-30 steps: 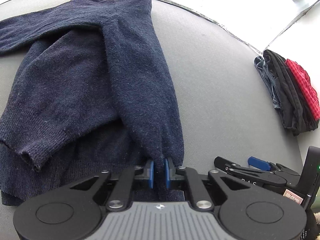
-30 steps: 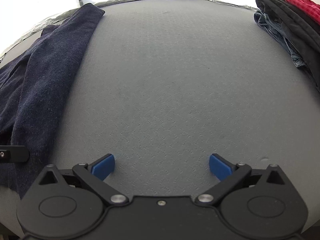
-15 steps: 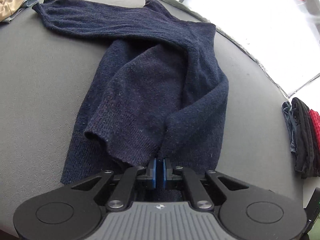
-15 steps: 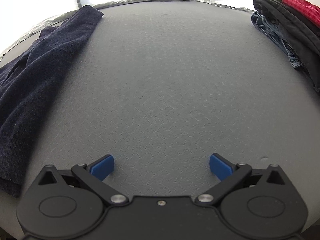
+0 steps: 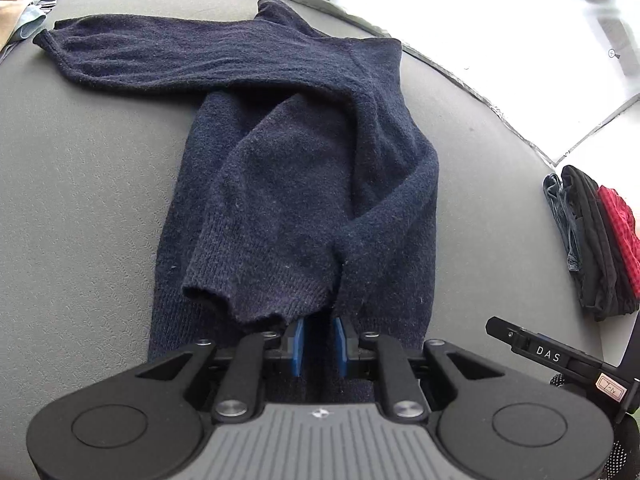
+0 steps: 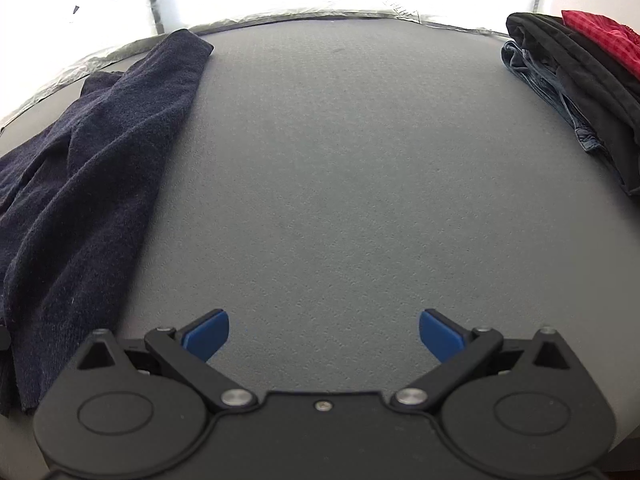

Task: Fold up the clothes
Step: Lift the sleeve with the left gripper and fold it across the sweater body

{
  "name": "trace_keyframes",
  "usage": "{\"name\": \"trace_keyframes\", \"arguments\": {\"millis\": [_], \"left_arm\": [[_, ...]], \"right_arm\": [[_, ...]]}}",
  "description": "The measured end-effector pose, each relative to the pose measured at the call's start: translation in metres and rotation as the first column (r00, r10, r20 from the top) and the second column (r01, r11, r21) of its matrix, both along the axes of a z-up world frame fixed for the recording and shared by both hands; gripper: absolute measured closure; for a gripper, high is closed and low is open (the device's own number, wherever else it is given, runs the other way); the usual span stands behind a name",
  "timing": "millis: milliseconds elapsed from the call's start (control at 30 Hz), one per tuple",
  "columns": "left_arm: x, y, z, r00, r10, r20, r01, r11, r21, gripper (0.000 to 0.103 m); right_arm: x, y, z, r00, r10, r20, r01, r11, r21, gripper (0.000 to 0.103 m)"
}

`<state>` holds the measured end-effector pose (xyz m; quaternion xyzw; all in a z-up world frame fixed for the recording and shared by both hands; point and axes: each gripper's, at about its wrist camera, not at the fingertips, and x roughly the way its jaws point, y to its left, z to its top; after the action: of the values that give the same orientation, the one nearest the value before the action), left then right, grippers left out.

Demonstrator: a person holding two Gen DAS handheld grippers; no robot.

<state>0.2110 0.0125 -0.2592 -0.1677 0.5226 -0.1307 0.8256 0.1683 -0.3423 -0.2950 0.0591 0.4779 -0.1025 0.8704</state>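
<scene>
A dark navy knit sweater (image 5: 296, 184) lies on the grey table (image 5: 80, 200), one sleeve stretched out to the far left, the other sleeve folded down over the body with its cuff just ahead of my left gripper (image 5: 319, 344). The left gripper's blue pads stand a small gap apart over the sweater's hem, and the sleeve lies free in front of them. My right gripper (image 6: 324, 334) is wide open and empty over bare table, to the right of the sweater (image 6: 88, 184). It also shows at the right edge of the left wrist view (image 5: 560, 360).
A stack of folded clothes, black, denim and red (image 5: 592, 240), sits at the table's right edge; it also shows in the right wrist view (image 6: 576, 80). A tan and light blue cloth (image 5: 20, 20) lies at the far left corner. White floor lies beyond the table's far edge.
My left gripper carried the sleeve leftward and laid it over the sweater's body, then its pads parted and let the sleeve go. The right gripper stayed open and barely moved.
</scene>
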Motion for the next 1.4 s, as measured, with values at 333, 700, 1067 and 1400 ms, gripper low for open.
{"name": "trace_keyframes", "arguments": {"millis": [333, 700, 1067, 1400], "left_arm": [[0.043, 0.09, 0.02, 0.972, 0.219, 0.086, -0.225, 0.972, 0.072, 0.063], [0.154, 0.179, -0.001, 0.909, 0.402, 0.112, -0.416, 0.894, 0.164, 0.032], [0.23, 0.205, -0.024, 0.859, 0.487, 0.157, -0.511, 0.837, 0.199, 0.038], [0.261, 0.193, 0.051, 0.816, 0.448, 0.366, -0.536, 0.823, 0.189, 0.097]], "right_arm": [[0.049, 0.045, 0.021, 0.994, -0.022, 0.105, 0.028, 0.998, -0.051, 0.0], [0.122, 0.083, 0.015, 0.993, -0.036, 0.115, 0.047, 0.994, -0.095, 0.0], [0.159, 0.095, 0.006, 0.998, -0.023, 0.052, 0.032, 0.984, -0.173, 0.0], [0.165, 0.095, 0.018, 0.996, 0.021, 0.092, -0.001, 0.978, -0.211, 0.0]]}}
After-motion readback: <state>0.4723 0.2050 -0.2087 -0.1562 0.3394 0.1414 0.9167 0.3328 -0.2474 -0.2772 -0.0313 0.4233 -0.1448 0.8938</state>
